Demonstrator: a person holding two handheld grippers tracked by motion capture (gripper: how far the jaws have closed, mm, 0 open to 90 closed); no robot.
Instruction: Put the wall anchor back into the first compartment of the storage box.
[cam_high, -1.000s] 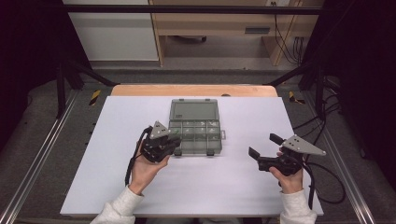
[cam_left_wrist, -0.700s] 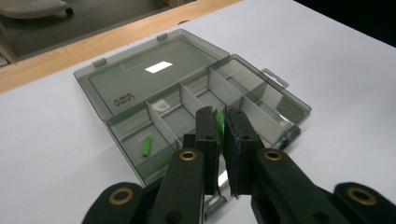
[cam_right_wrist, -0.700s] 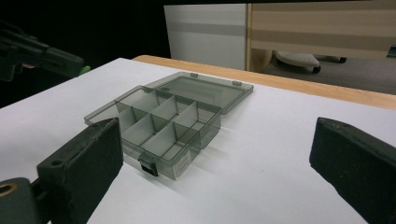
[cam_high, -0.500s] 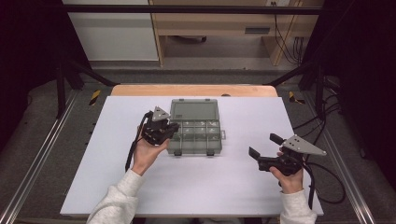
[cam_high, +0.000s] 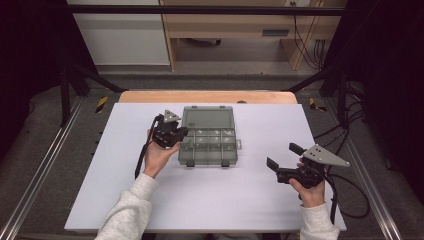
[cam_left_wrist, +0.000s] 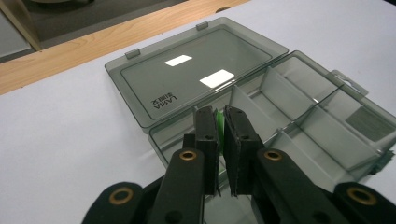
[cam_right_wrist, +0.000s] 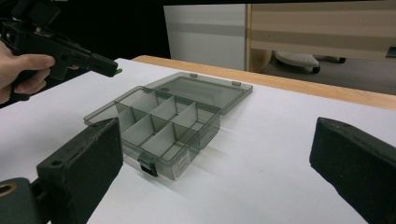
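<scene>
A smoky clear compartment box (cam_high: 207, 150) lies open at the table's middle, its lid (cam_high: 208, 119) flat behind it. My left gripper (cam_high: 183, 133) hovers over the box's near-left compartments, shut on a small green piece (cam_left_wrist: 219, 121) that shows between its pads. In the right gripper view that gripper (cam_right_wrist: 108, 68) hangs above the box (cam_right_wrist: 159, 126), with the green piece (cam_right_wrist: 119, 71) at its tip. The compartments I can see look empty. My right gripper (cam_high: 284, 155) rests low at the table's right, open, nothing between its jaws.
The white table top (cam_high: 150, 200) has free room in front of the box and on both sides. A wooden strip (cam_high: 207, 97) runs along the far edge. Cables (cam_high: 350, 195) trail off the right side.
My left gripper has moved forward and to the right, from the box's near-left corner to above its left compartments. The right gripper has stayed still.
</scene>
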